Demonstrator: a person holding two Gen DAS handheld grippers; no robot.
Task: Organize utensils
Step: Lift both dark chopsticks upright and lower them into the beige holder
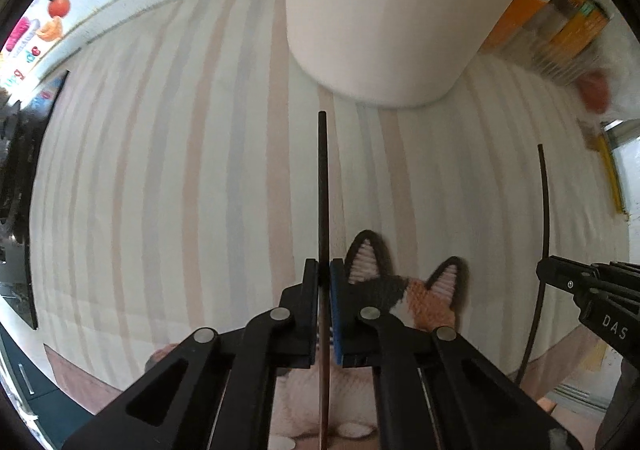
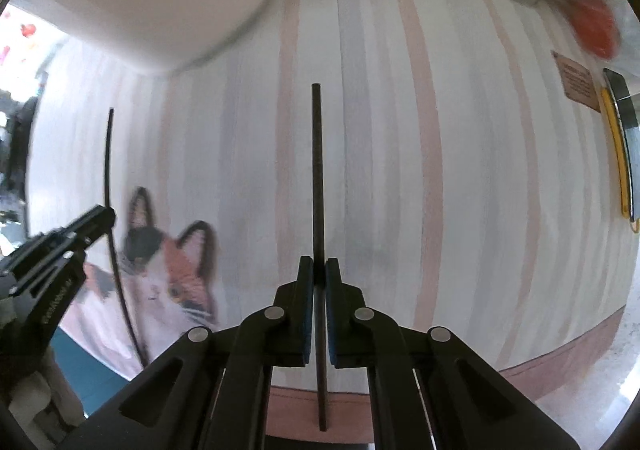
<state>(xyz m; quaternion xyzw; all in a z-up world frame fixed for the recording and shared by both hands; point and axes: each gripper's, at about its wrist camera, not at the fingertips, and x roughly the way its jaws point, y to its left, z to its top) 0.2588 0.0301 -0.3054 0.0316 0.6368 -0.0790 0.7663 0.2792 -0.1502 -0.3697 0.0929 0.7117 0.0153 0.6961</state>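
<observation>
You've got the big white cylinder (image 1: 384, 13) looming dead ahead of your left gripper (image 1: 325, 282), up and off to the left of your right gripper (image 2: 319, 274), and that looks like the holder these sticks are bound for, though its rim is out of frame, so I can't tell you how high the opening sits. Beneath both tools runs the striped tablecloth (image 1: 160, 169), and a cat-face mat (image 1: 404, 290) lies just behind and right of the left jaws. Both tools are clamped narrow, each pinching one dark chopstick: the left chopstick (image 1: 322, 185) juts straight forward between the pads, the right chopstick (image 2: 317, 177) does the same on its side. My read: you're carrying the pair to the cylinder. To do it well, keep each stick pointing along the fingers, lift until the tips clear the rim, tilt tips down over the mouth, then ease one grip at a time so neither stick skates off the wall. Bring them in one after the other; the two tools are close side by side and could knock. Count: one white cylinder, one tablecloth, one cat mat, two grippers, two chopsticks. No other utensils show clearly; the clutter at the far edge is too blurred to name.
</observation>
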